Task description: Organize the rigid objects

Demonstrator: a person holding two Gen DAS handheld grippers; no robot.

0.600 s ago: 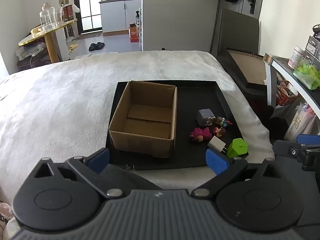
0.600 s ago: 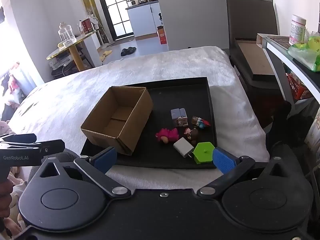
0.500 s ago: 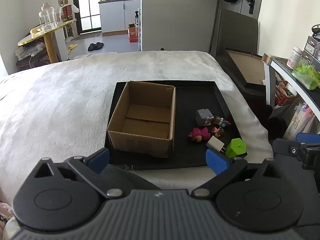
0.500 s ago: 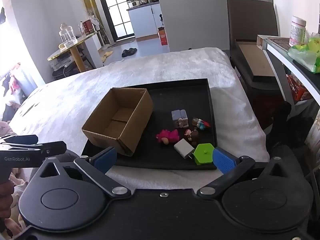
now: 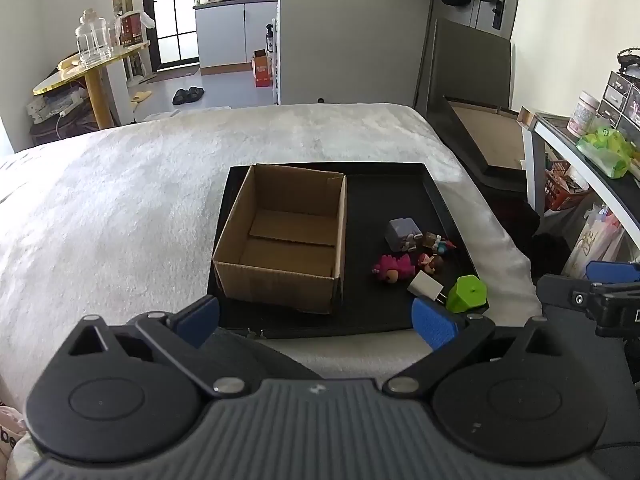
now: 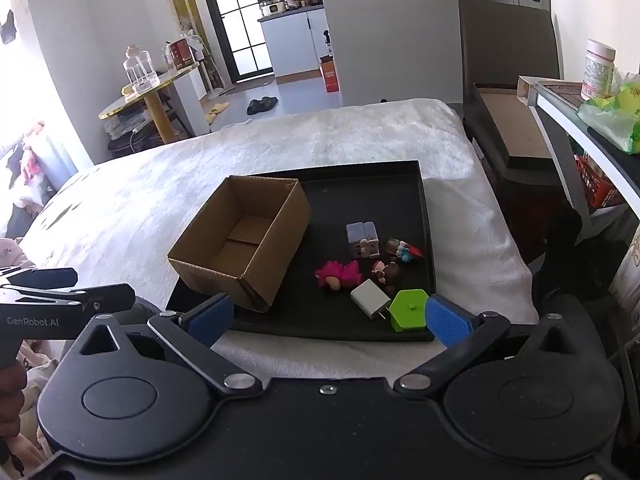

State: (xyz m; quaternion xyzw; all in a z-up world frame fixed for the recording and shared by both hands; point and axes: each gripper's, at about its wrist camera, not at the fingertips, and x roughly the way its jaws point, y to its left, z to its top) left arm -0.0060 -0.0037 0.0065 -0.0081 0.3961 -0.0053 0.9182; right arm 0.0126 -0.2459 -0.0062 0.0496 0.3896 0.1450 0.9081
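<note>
An open, empty cardboard box stands on the left half of a black tray on a white-covered bed. On the tray's right half lie a green hexagonal block, a white charger plug, a pink toy, a brown figure, a grey-lilac block and a small colourful toy. My left gripper and right gripper are both open and empty, short of the tray's near edge.
The white bedspread surrounds the tray. A dark chair and a shelf with a green bag and a jar stand to the right. A gold round table is far left.
Both views have shifted slightly; the tray and box sit a little higher and further away in frame. Both grippers stay open and nothing on the tray has moved.
</note>
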